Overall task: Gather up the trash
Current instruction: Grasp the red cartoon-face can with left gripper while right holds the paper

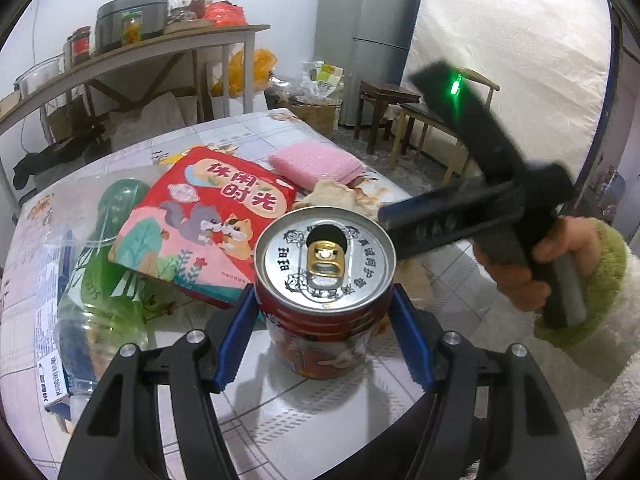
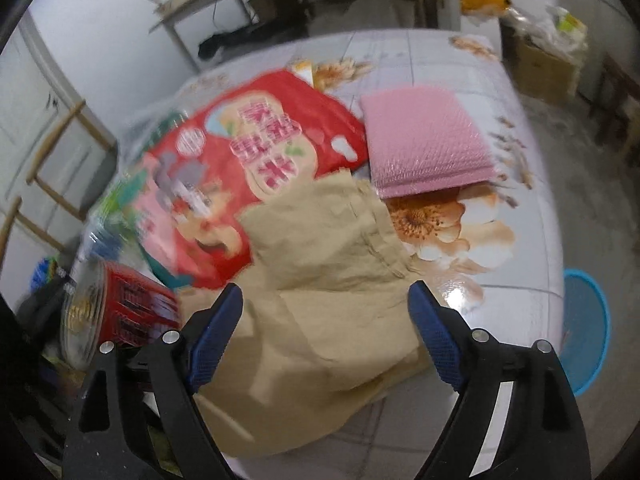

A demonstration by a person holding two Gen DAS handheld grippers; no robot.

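Two views disagree in sharpness: the left wrist view is crisp, while the right wrist view is smeared, so the print on the red snack bag [image 2: 256, 184] there is unreadable. In the left wrist view the left gripper [image 1: 324, 312] has its blue pads pressed against both sides of an upright red drink can [image 1: 326, 292], opened at the top, standing on the flower-print table [image 1: 280, 420]. The can's lower part is cut off by the pads and its label is mostly hidden. Only this view shows the right gripper [image 1: 384, 216] from outside, blurred, held by a hand [image 1: 560, 264] in a green fuzzy sleeve; its fingertips are hard to make out there. The right wrist view shows the right gripper [image 2: 326, 300] with jaws spread wide apart over a crumpled brown paper bag [image 2: 320, 300], nothing pinched between them. That bag is nearly hidden behind the can in the left view. A pink bubble mailer [image 2: 428, 140] lies just beside the snack bag. A clear plastic bag over a green bottle [image 1: 112, 248] shows clearly only on the left. The blue basket [image 2: 588, 332] on the floor appears only on the right, partly cut off by the table edge.
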